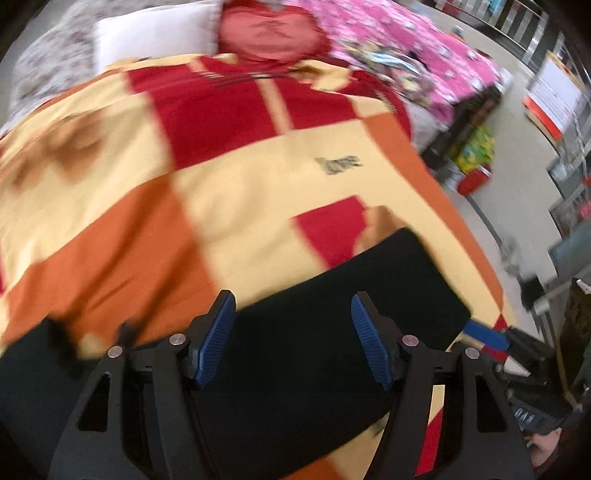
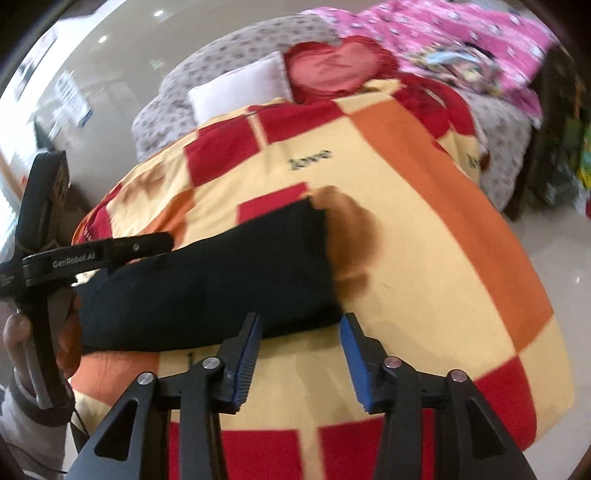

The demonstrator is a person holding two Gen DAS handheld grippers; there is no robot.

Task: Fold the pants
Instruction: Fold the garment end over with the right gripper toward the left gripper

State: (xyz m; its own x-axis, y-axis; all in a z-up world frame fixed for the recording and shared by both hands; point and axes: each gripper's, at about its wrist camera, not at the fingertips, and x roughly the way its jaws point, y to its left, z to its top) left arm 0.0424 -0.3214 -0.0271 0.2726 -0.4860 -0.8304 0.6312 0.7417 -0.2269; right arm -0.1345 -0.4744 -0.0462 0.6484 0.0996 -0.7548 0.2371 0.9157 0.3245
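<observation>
While jaws gape, pants (image 2: pixel 207 288) edge nears right hand-held gripper (image 2: pixel 301 354).

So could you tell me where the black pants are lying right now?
The black pants lie on the checkered blanket near its front edge, just ahead of the right tongs and beneath the left tongs.

1. Bed's got a checked blanket (image 2: pixel 424 258) on it: cream, orange and red squares, "love" stitched in.
2. Black pants (image 2: pixel 207 280) lie flat on the blanket.
3. Up top there's a white pillow (image 2: pixel 240 88), a red heart cushion (image 2: pixel 332 66) and a pink sheet (image 2: pixel 461 33).
</observation>
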